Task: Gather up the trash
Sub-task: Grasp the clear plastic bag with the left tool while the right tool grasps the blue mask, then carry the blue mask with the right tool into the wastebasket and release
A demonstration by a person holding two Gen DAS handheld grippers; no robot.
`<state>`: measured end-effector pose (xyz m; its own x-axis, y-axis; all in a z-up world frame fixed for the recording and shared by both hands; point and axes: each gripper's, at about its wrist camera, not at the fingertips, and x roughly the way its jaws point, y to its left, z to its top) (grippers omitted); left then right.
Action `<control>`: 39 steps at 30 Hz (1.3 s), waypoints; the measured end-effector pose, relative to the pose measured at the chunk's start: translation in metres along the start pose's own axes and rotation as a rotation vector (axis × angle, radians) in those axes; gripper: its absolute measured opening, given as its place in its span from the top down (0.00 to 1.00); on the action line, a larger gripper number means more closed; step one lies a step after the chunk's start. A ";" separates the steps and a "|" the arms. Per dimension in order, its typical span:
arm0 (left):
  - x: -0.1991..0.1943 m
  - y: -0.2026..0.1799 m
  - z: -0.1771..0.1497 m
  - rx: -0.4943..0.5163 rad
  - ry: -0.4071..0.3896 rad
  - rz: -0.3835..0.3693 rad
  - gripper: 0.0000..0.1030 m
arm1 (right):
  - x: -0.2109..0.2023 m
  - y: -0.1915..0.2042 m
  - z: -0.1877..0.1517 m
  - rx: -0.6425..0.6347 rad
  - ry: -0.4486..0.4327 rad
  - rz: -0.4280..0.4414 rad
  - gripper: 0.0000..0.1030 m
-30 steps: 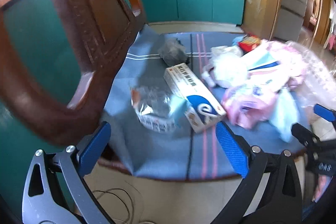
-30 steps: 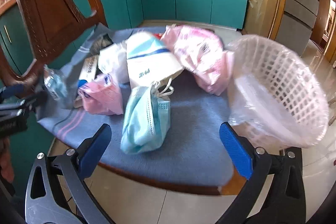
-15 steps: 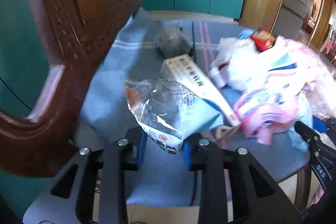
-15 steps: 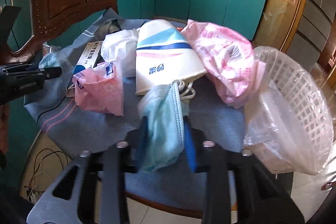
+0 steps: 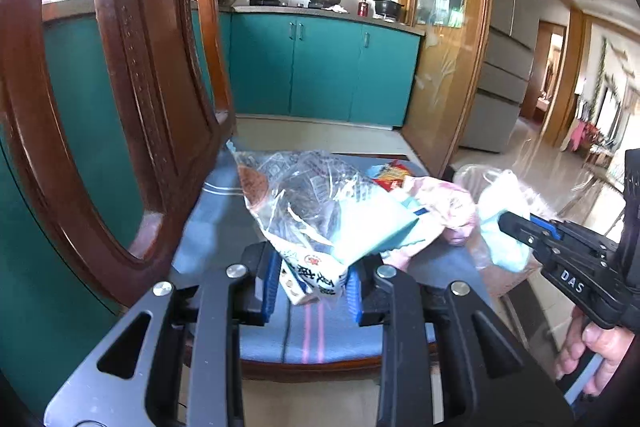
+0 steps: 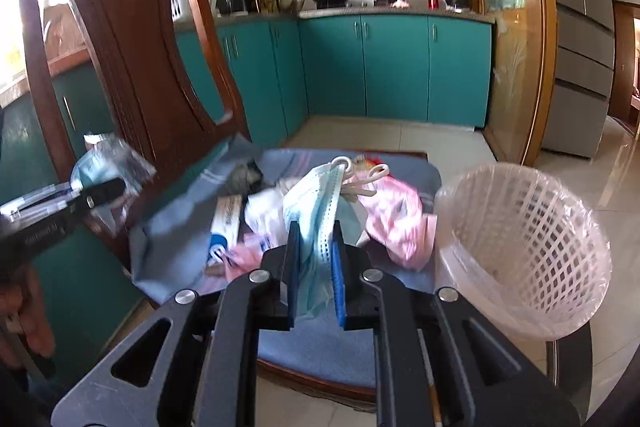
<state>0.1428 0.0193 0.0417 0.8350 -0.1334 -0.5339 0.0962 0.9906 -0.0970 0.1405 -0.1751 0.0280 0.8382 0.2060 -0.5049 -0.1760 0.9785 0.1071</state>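
My left gripper (image 5: 312, 287) is shut on a clear crinkled plastic packet (image 5: 304, 211) with a pale blue card inside, lifted above the blue seat cushion (image 5: 320, 331). My right gripper (image 6: 316, 263) is shut on a light blue face mask (image 6: 320, 203), held up over the cushion (image 6: 320, 343). In the left wrist view the right gripper (image 5: 520, 227) shows at the right with the mask (image 5: 500, 231). In the right wrist view the left gripper (image 6: 108, 189) shows at the left with the packet (image 6: 108, 163). More trash lies on the cushion: pink bags (image 6: 396, 223), a white and blue box (image 6: 226, 223), white plastic (image 6: 264, 215).
A white mesh basket (image 6: 520, 247) lined with clear plastic stands right of the cushion. The dark wooden chair back (image 5: 140, 107) rises at the left. Teal kitchen cabinets (image 6: 396, 67) stand behind, with tiled floor (image 6: 400, 139) between.
Both grippers closed from wide open, the left on the plastic packet and the right on the face mask, and both lifted their items off the cushion.
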 end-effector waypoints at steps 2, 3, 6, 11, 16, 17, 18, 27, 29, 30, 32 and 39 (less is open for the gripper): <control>0.000 -0.002 -0.003 0.018 0.009 0.008 0.72 | 0.002 0.004 0.000 -0.014 -0.005 -0.004 0.86; 0.003 -0.003 -0.004 0.029 0.010 0.019 0.72 | 0.003 0.004 -0.003 -0.017 0.002 -0.003 0.86; 0.010 -0.001 -0.011 0.037 0.033 0.051 0.71 | 0.013 0.008 -0.007 -0.027 0.023 0.001 0.86; 0.026 0.007 -0.020 0.015 0.082 0.083 0.70 | 0.018 0.017 -0.011 -0.038 0.037 0.012 0.86; 0.029 0.007 -0.017 0.008 0.080 0.088 0.70 | 0.016 0.020 -0.011 -0.036 0.034 0.009 0.86; 0.031 0.006 -0.016 0.012 0.076 0.089 0.70 | 0.016 0.020 -0.012 -0.034 0.031 0.007 0.86; 0.031 0.006 -0.015 0.014 0.073 0.090 0.70 | 0.016 0.019 -0.012 -0.033 0.033 0.006 0.86; 0.035 0.004 -0.019 0.026 0.085 0.088 0.70 | 0.019 0.018 -0.015 -0.029 0.042 -0.002 0.86; 0.036 0.003 -0.019 0.025 0.086 0.089 0.70 | 0.019 0.018 -0.015 -0.031 0.044 -0.001 0.86; 0.036 0.003 -0.019 0.026 0.088 0.089 0.70 | 0.019 0.018 -0.015 -0.033 0.044 -0.002 0.86; 0.038 0.002 -0.019 0.028 0.091 0.088 0.70 | 0.019 0.018 -0.016 -0.033 0.042 -0.002 0.86; 0.039 0.003 -0.019 0.031 0.097 0.087 0.69 | 0.018 0.016 -0.016 -0.034 0.046 -0.002 0.86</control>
<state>0.1653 0.0163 0.0040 0.7846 -0.0473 -0.6182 0.0434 0.9988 -0.0213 0.1448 -0.1559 0.0068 0.8140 0.2034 -0.5440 -0.1926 0.9782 0.0775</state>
